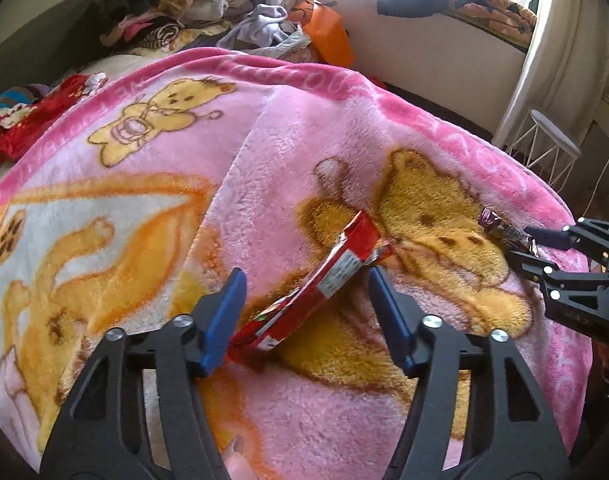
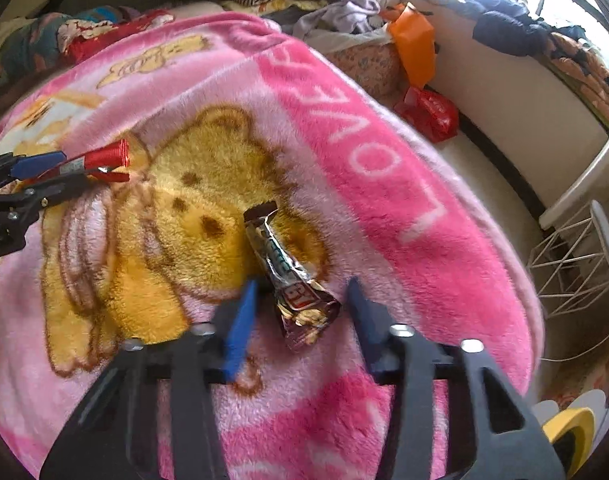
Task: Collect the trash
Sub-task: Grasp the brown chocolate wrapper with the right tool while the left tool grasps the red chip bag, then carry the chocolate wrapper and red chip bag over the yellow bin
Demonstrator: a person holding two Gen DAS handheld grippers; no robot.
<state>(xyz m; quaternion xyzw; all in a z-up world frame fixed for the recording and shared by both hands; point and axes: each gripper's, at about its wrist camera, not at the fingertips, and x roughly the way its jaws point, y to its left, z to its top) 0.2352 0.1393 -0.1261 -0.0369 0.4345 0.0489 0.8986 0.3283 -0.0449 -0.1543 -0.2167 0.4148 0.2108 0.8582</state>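
On a pink bear-print blanket [image 1: 296, 128] lies a red snack wrapper [image 1: 324, 280], slanting across my left gripper [image 1: 306, 272]. Both blue pads touch it, the left pad at its lower end and the right pad at its upper edge. In the right wrist view that gripper [image 2: 76, 168] comes in from the left with the red wrapper [image 2: 104, 160] pinched between its fingers. A crumpled brown chocolate-bar wrapper [image 2: 292, 280] lies between the pads of my right gripper [image 2: 302, 281], with a small gap on each side. In the left wrist view, the right gripper [image 1: 520, 243] straddles that wrapper [image 1: 504, 232].
Heaps of clothes [image 1: 184, 12] lie at the far end of the bed. An orange bag [image 2: 414, 46] and a red plastic bag [image 2: 428, 114] sit by the window ledge. A white wire stool [image 2: 576, 264] stands on the floor to the right of the bed.
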